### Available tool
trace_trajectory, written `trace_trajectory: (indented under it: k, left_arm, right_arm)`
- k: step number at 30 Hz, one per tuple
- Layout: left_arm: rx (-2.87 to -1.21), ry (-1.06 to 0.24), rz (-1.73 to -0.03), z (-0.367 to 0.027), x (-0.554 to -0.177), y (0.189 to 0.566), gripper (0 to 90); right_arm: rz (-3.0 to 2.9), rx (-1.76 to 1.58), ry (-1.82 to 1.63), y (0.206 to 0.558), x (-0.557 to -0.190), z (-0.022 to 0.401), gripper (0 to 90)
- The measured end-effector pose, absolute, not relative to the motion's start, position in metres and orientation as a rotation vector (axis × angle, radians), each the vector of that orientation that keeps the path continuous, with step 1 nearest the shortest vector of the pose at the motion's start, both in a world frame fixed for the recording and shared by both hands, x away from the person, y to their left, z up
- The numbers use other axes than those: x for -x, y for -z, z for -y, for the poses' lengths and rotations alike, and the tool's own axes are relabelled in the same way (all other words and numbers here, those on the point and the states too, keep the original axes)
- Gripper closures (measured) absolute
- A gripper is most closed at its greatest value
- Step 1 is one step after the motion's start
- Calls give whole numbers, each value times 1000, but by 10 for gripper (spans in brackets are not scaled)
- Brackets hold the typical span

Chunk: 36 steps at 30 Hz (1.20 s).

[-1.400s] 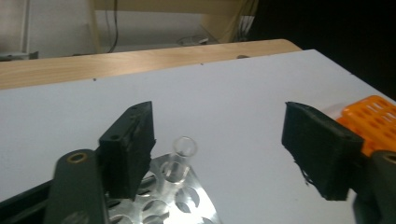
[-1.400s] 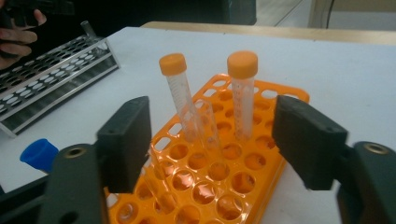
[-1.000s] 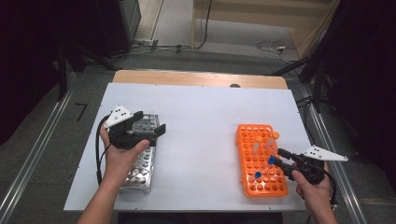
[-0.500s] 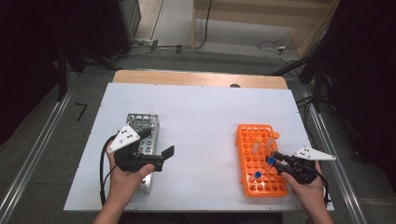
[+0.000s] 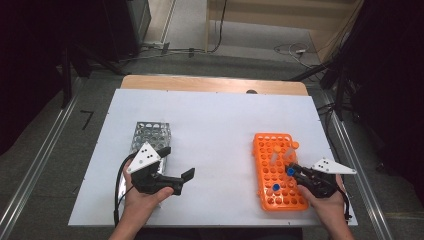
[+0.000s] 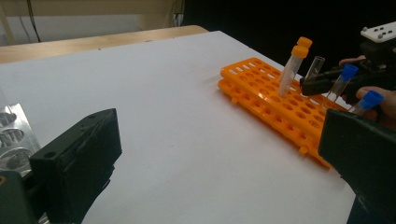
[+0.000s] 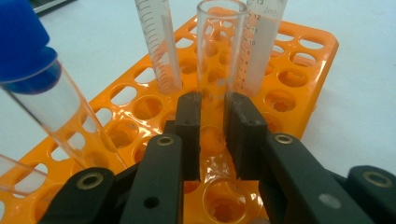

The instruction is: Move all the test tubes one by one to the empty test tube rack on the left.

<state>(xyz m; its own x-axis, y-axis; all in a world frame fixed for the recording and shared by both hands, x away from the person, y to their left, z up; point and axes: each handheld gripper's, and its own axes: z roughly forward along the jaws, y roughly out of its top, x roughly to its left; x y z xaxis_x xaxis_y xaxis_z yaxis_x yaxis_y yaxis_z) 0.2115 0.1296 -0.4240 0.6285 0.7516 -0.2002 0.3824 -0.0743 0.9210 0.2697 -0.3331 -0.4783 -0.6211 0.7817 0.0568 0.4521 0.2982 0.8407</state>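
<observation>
Right gripper view — right gripper (image 7: 212, 135) clamps clear tube (image 7: 219, 56).

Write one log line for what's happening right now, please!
right gripper: shut on uncapped clear tube | tube: standing in orange rack | left gripper: open, nothing held

In the right gripper view, the clear uncapped glass tube (image 7: 219, 56) is cut off at the top edge, and its lower end is hidden behind the black pads of the right tongs (image 7: 212, 135). The blue-capped clear tube (image 7: 42, 88) at the upper left runs out past the left edge, and the two graduated tubes behind lose their tops at the frame's upper edge. In the high view, the perforated silver metal rack (image 5: 150, 137) is partly covered by the left tongs (image 5: 175, 175) and the hand below, so its near end cannot be seen. The orange plastic tube rack (image 5: 275, 175) has its lower right corner hidden under the right hand.
</observation>
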Motion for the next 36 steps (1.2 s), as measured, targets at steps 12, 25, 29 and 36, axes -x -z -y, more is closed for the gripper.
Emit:
trace_trajectory:
  k: [12, 25, 29, 36]
  left_arm:
    - [-1698, -383, -933, -125, -212, 424, 0]
    - [-1716, -369, -906, -115, -212, 421, 0]
    - [-1715, -353, -895, -112, -212, 420, 10]
    - [-1728, -341, -872, -107, -211, 418, 11]
  right_arm:
    - [-2125, -1103, -1346, 449, -261, 341, 739]
    - [-2050, -1064, -1410, 409, -248, 332, 740]
    - [-2042, -1028, -1455, 399, -242, 322, 740]
    - [-2085, -959, -1508, 393, -232, 296, 740]
